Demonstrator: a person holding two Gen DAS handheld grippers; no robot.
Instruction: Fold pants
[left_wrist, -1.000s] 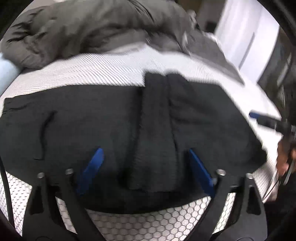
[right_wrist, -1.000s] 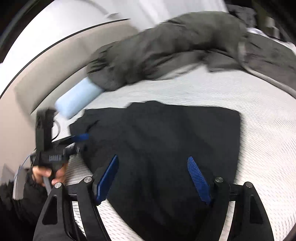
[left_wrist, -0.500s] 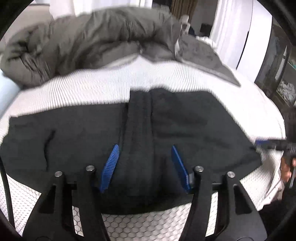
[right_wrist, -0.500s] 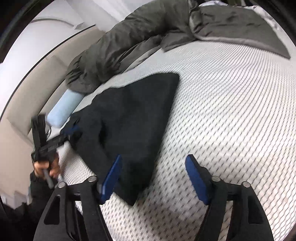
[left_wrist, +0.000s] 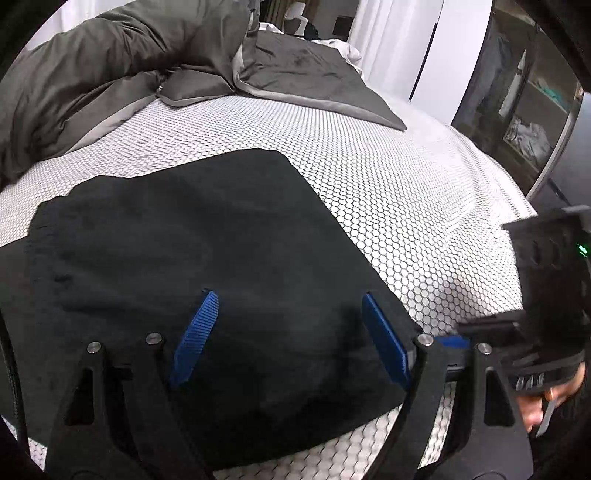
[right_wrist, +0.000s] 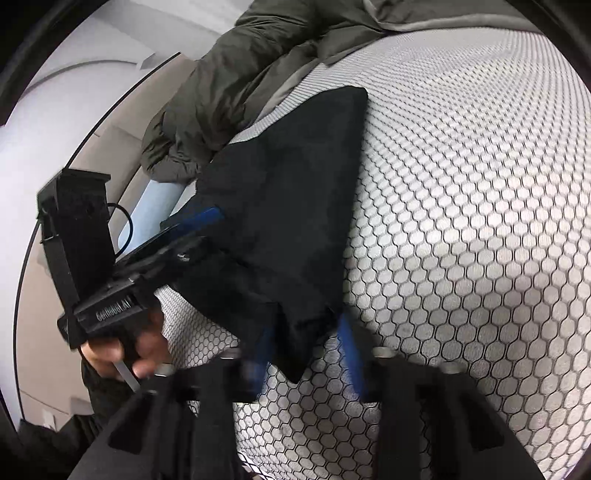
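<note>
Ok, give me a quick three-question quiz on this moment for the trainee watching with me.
1. True or false: the grey duvet lies over the black pants.
2. What is between the jaws of the right gripper? A: a towel. B: a corner of the pants. C: nothing.
3. Fill in: the mattress under the pants has a ____ pattern.

Key: 1 false, it is bunched up beyond them. 2 B, the jaws are closing on that corner. 3 honeycomb.
</note>
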